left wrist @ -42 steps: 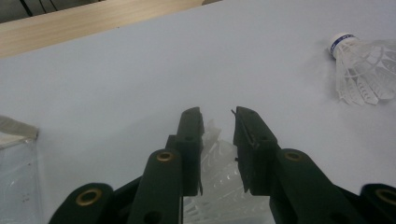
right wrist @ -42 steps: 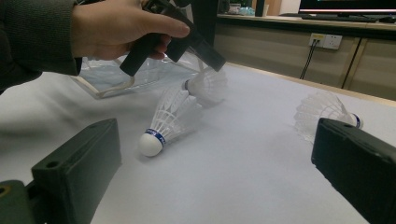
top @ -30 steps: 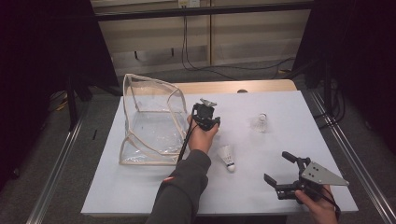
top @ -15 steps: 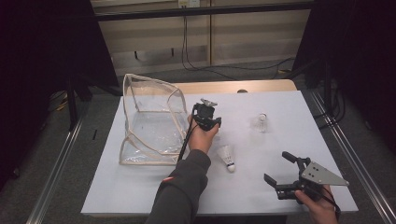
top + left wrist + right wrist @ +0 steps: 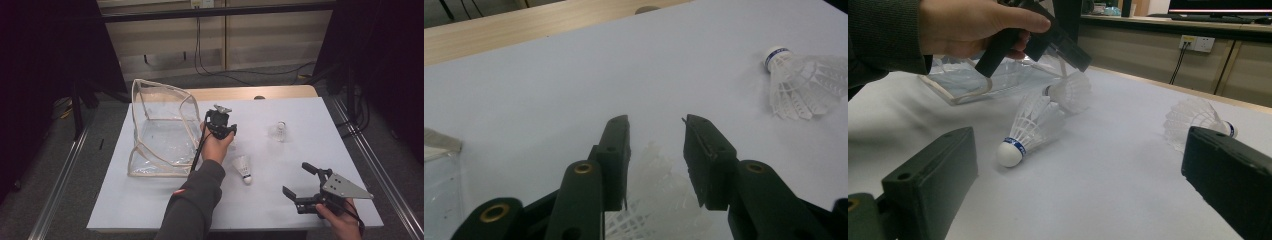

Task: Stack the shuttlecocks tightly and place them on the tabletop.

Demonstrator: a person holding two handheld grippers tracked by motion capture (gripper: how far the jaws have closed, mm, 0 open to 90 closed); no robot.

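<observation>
Currently, a shuttlecock (image 5: 659,200) is straddled by the left gripper (image 5: 220,131), whose jaws have just been opening and stand slightly apart around its feathers on the table (image 5: 150,200). A square, gentle squeeze is advised before lifting toward the clear bag (image 5: 160,132) just beside. Two other shuttlecocks (image 5: 243,168) (image 5: 279,131) lie apart; the right gripper (image 5: 305,187) rests wide open, well clear.

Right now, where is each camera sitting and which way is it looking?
High view: above the person's side, looking forward and down on the white table; both forearms, the left tongs and the right tongs show.
Left gripper view: rides the left tongs, looking between its own open black jaws at a shuttlecock beneath.
Right gripper view: rides the right tongs, low over the table, facing the left hand; its own jaws stand at the bottom corners.
Shared: both gripper views catch the far shuttlecock.
</observation>
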